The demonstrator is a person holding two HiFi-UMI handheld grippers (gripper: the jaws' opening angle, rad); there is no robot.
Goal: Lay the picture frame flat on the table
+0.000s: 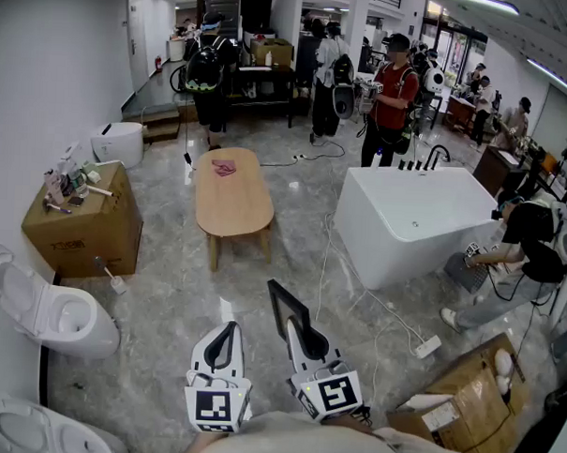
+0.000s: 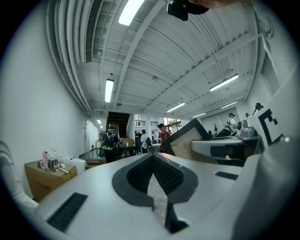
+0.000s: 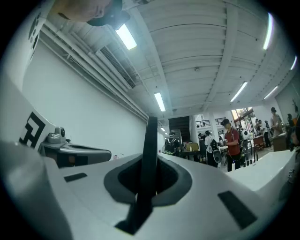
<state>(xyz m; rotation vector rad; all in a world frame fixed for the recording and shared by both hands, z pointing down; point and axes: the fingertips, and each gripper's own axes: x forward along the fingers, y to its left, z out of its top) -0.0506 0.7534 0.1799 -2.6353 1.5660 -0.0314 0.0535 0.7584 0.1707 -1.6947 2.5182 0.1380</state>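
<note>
Marble showroom floor is stretching ahead, with an oval wooden table (image 1: 233, 209) lying at 12 o'clock, well apart from both grippers. A pinkish item (image 1: 223, 168), too small to identify, is sitting at the table's far end. The right gripper (image 1: 300, 336) is pinching the black picture frame (image 1: 286, 310) by one edge, pads clamped hard on it. The frame is sticking up tilted toward 11 o'clock, in the air over the floor. The left gripper (image 1: 229, 327) is riding just beside it at 9 o'clock, jaws pressed together on nothing. Judgement: this is looking like the carrying stage, with the frame not yet at the table. Doing it well is likely meaning aiming for the bare near half, touching one edge down first, tipping the frame over slowly with the left gripper steadying, and letting go only once it is lying flat.
</note>
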